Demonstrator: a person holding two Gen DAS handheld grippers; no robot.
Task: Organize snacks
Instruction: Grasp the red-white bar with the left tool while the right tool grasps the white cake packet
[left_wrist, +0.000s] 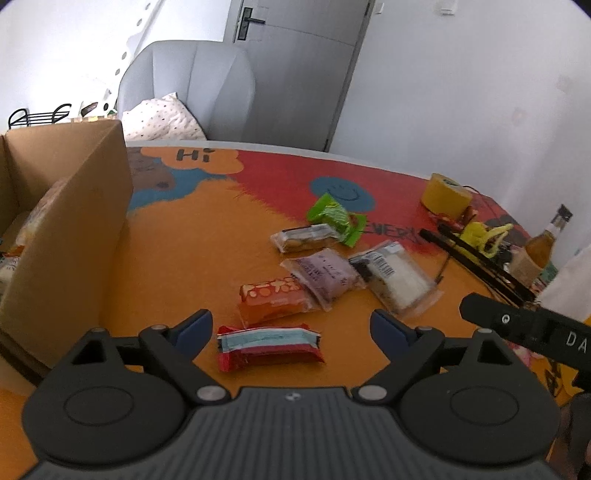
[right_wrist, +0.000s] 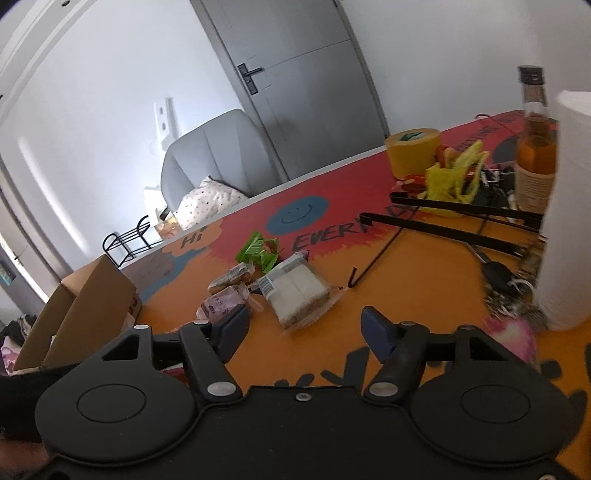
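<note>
Several wrapped snacks lie on the orange tablecloth (left_wrist: 177, 258). My left gripper (left_wrist: 291, 326) is open and empty, its jaws wide on either side of a red and blue snack bar (left_wrist: 267, 347). Beyond it lie an orange pack (left_wrist: 273, 299), a purple pack (left_wrist: 325, 275), a clear sandwich pack (left_wrist: 395, 277), a brown biscuit pack (left_wrist: 304, 236) and a green pack (left_wrist: 334, 216). A cardboard box (left_wrist: 70, 236) with snacks inside stands at the left. My right gripper (right_wrist: 303, 328) is open and empty, just short of the sandwich pack (right_wrist: 297, 291) and the purple pack (right_wrist: 221, 301).
A yellow tape roll (left_wrist: 445, 194), black tongs (left_wrist: 476, 258), a yellow bag (left_wrist: 480, 232) and a bottle (left_wrist: 543, 243) crowd the right side. A white paper roll (right_wrist: 565, 221) and keys (right_wrist: 506, 291) sit near my right gripper. A grey armchair (left_wrist: 192, 85) stands behind the table.
</note>
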